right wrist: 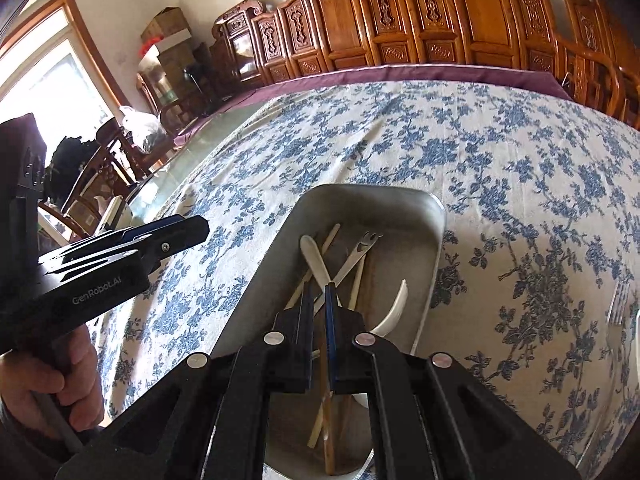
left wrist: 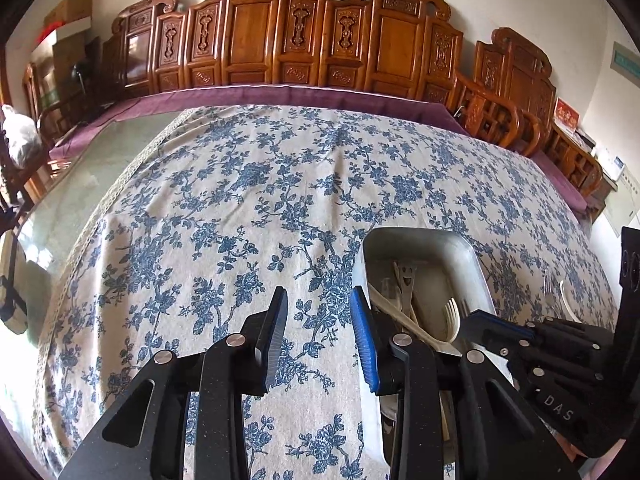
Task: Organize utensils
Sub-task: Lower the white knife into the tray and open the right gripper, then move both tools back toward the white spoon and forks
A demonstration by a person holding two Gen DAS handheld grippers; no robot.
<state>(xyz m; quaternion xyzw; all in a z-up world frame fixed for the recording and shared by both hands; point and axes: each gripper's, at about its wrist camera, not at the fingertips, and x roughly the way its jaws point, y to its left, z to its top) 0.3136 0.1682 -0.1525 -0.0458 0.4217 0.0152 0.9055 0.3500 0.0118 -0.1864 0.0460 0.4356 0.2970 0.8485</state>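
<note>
Right gripper (right wrist: 319, 292): jaws pressed together, poised low over tray (right wrist: 400, 196), tips just above crossed utensils. Thin brown stick (right wrist: 326, 400) visible in slit between fingers; impossible to tell whether pinched or merely lying beneath. Left gripper (left wrist: 318, 294): spread, nothing between fingers, hovering over cloth (left wrist: 240, 200) just beside tray's left rim.

Hazards from here:
- Dragging tangled pieces. Cause: utensils crossed over one another; lifting one likely to lever others up and over low rim.
- Slipping or pivoting in grip. Cause: thin, smooth stick in narrow pads, probably gripped off-centre.
- Shifting tray. Cause: light metal on loose cloth, no hold from left gripper.
- Knocking grippers together. Cause: both working close to same tray.

Appearance and location:
- Tray: dull grey metal, rectangular, rounded corners, shallow; resting on blue floral cloth.
- Inside tray: white spoon (right wrist: 310, 246), metal fork (right wrist: 366, 242) with smiling-face cutout, pale chopsticks (right wrist: 332, 236), white plastic fork (left wrist: 452, 316); all piled crosswise.
- Outside tray, well to right on cloth: loose fork (right wrist: 619, 300) beside a white piece, apparently not yet sorted.
</note>
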